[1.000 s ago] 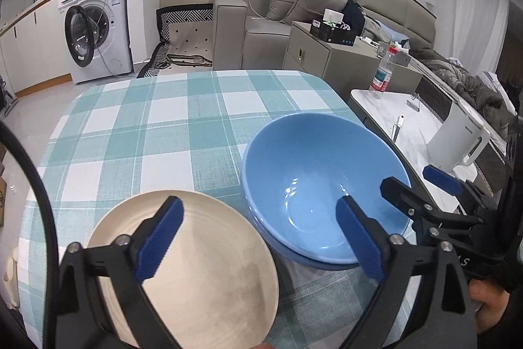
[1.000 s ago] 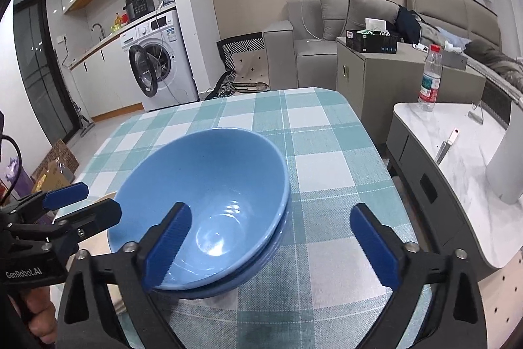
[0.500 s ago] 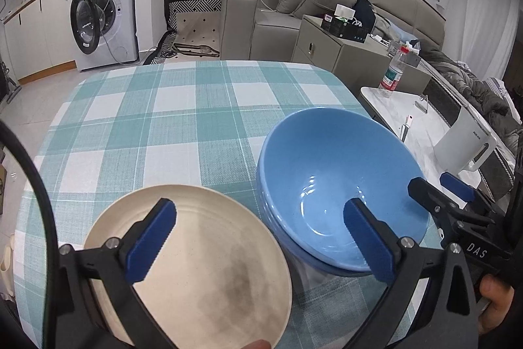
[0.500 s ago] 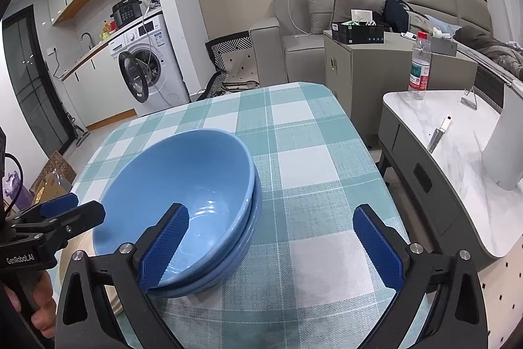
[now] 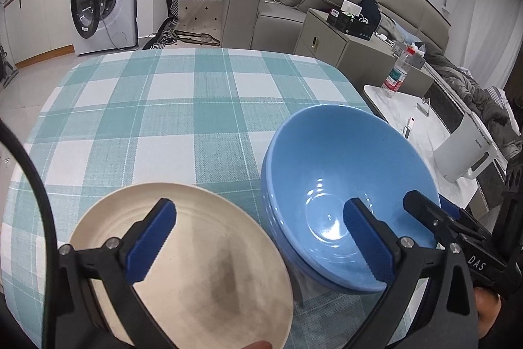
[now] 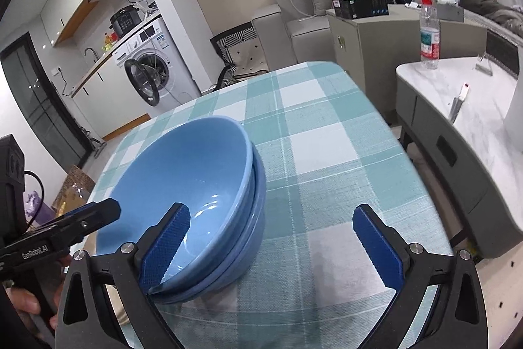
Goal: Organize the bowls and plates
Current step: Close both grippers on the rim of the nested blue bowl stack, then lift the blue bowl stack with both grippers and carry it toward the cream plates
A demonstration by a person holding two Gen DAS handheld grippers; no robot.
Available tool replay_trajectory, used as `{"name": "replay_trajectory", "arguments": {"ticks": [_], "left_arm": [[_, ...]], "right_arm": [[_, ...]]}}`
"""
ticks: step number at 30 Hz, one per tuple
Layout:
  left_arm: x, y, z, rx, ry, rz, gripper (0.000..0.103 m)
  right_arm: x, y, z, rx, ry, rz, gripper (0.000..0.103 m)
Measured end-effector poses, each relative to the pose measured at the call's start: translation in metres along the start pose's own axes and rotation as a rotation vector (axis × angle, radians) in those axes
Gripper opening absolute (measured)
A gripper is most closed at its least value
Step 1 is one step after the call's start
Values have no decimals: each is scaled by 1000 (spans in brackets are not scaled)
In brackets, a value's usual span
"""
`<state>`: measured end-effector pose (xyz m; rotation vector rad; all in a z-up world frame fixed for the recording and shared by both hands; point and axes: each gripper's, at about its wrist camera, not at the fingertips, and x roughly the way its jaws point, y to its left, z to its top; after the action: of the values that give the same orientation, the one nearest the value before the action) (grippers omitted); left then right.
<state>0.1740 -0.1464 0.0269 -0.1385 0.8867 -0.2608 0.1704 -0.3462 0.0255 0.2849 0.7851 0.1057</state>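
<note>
Two blue bowls (image 6: 193,185), nested, near the table's (image 5: 183,107) front right corner; stacking judged done. Cream plate (image 5: 196,267), front edge, just beside them, unstacked; no other plate visible. Left gripper (image 5: 258,244), right gripper (image 6: 271,247): both spread, empty.

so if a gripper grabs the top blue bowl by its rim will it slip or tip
The top blue bowl looks glazed, with highlights, so probably rigid and slippery between the pads. It sits tilted inside the lower bowl, so a one-sided rim pinch might rock it. Likely ceramic, so breakable if dropped.
</note>
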Motion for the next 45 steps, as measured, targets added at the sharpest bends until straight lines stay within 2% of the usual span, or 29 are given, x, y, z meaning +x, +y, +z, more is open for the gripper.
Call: {"name": "replay_trajectory", "arguments": {"ticks": [2, 4, 5, 9, 12, 14, 19, 22, 29, 45], "left_arm": [[1, -1, 0, 2, 7, -16, 101], [4, 0, 0, 1, 15, -27, 99], [5, -1, 0, 2, 18, -32, 93], [10, -4, -1, 14, 49, -62, 87], [12, -10, -3, 31, 64, -79, 76], [12, -14, -4, 46, 66, -82, 67], [14, -20, -4, 64, 78, -84, 55], [13, -23, -5, 78, 84, -86, 50], [13, -25, -5, 92, 80, -65, 46], [12, -29, -6, 109, 79, -45, 46]], "right_arm": [[4, 2, -1, 1, 10, 8, 89], [6, 3, -2, 8, 23, 30, 82], [7, 3, -2, 10, 27, 34, 80], [8, 6, -3, 14, 29, 53, 74], [8, 7, -4, 19, 30, 60, 71], [8, 8, -4, 18, 32, 81, 65], [9, 12, -5, 10, 31, 93, 62], [8, 13, -4, 5, 29, 105, 56], [8, 20, -4, -27, 18, 109, 48], [8, 21, -4, -39, 10, 85, 48]]}}
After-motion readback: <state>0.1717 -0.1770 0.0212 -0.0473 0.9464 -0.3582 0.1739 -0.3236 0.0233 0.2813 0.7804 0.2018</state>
